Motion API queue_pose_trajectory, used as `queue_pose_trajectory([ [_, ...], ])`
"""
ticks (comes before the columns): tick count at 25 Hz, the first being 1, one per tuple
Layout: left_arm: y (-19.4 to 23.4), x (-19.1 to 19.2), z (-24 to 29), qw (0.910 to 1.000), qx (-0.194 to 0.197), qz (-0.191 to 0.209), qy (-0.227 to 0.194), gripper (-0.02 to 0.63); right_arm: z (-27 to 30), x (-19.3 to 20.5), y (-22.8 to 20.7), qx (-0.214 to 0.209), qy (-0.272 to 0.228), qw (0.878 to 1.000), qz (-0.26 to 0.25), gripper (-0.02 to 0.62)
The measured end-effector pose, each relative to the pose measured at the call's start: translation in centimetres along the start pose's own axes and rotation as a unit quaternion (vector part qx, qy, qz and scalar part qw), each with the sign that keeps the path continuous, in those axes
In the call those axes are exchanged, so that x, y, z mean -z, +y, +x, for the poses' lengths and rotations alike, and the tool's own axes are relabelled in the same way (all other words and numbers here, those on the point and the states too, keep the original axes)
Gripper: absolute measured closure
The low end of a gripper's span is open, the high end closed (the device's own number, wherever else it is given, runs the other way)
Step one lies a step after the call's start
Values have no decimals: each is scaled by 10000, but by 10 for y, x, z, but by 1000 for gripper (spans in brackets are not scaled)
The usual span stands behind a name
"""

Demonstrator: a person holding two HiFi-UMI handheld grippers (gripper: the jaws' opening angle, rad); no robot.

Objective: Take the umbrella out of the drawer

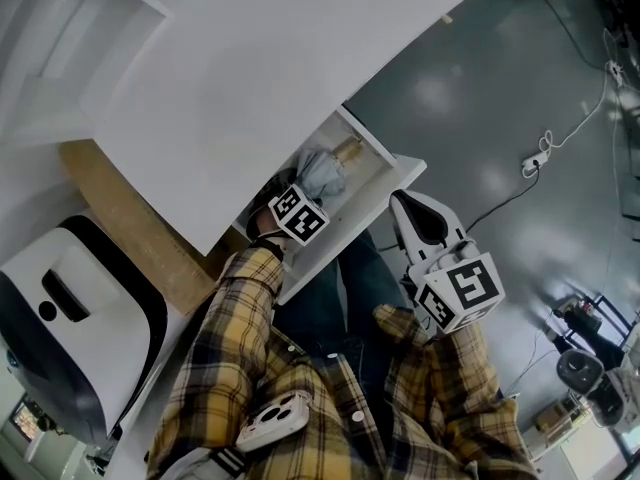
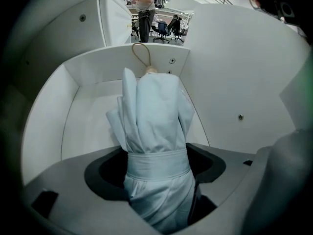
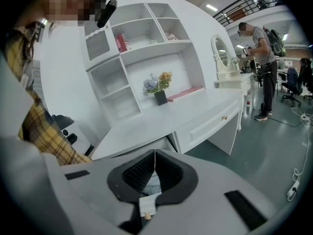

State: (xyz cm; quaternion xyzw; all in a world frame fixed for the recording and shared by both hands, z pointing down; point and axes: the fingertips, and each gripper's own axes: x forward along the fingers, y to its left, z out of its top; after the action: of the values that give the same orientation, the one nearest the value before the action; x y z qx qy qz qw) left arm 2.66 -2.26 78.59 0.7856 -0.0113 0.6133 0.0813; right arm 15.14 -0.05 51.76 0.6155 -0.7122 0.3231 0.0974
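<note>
**Umbrella gripped, lift out of the drawer not yet made**

The left gripper was down inside the open drawer, and its jaws were clamped on the folded umbrella. The grip sat at the closing strap of the pale fabric, so the thicker bundle of folds reached forward from the jaws, and the cord loop at the far end lay against the drawer wall in front of the gripper. Drawer walls stood on both sides of the gripper and ahead of it; whether the umbrella rested on the drawer floor or was just above it, I cannot tell.

The right gripper had its jaws pressed together with nothing between them. It was held apart from the drawer, to the side of the left gripper, and it looked toward the white desk.

In my judgement the step in hand was the taking out itself — the grasp looked made, the lift not. The next move calls for raising the left gripper up and back toward the person, keeping the far end free of the front wall and of the desk edge above the drawer. The grip was on soft fabric, so the bundle might slip or sag.
</note>
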Motion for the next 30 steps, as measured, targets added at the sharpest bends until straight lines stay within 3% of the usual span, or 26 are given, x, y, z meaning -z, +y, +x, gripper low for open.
queue_pose_trajectory([
  [11, -6, 8, -3, 9992, -236, 316, 28, 284, -6, -1, 5, -45, -123, 9999, 59, 577],
  [17, -13, 4, -21, 9995, -213, -36, -246, 287, -10, -6, 9, -139, -138, 9998, -16, 577],
  [30, -28, -28, -78, 9966, -211, -100, -789, 287, -26, -34, 27, -284, -316, 9988, -224, 577],
])
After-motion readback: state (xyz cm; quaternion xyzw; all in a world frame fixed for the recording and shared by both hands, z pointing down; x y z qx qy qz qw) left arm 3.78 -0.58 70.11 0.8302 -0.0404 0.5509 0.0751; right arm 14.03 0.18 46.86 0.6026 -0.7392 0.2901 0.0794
